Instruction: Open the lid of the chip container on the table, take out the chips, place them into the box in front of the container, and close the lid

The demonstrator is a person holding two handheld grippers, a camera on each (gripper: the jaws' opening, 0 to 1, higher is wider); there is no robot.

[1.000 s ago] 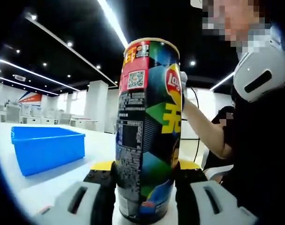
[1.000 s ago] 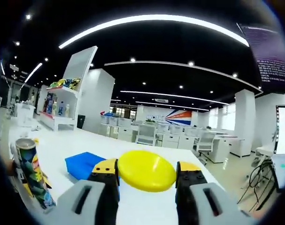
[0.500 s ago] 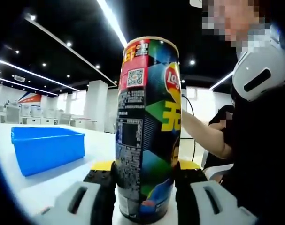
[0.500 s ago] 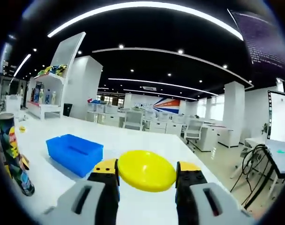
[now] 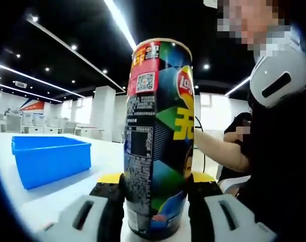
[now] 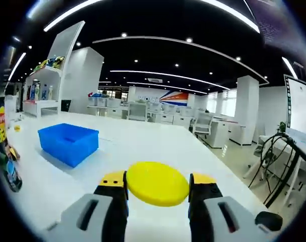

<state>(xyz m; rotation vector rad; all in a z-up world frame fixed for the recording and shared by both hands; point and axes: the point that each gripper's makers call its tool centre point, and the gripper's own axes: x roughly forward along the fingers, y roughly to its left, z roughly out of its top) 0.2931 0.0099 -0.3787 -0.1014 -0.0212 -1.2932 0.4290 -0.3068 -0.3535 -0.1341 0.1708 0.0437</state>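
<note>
The chip container, a tall can with a colourful printed label, stands upright on the white table with no lid on its top. My left gripper is shut on its lower part. The yellow lid lies flat between the jaws of my right gripper, which is shut on it low over the table. The blue box sits to the left of the can. In the right gripper view the blue box is ahead on the left and the can shows at the far left edge.
A person in dark clothes stands close on the right, an arm reaching past the can. White shelves with goods stand at the far left. Desks and chairs fill the room behind the table. Cables hang at the right.
The right gripper, still holding the yellow lid, has swung right and lower: the can slid to the far left edge of its view. The person's arm behind the can dropped. The left gripper held still.
</note>
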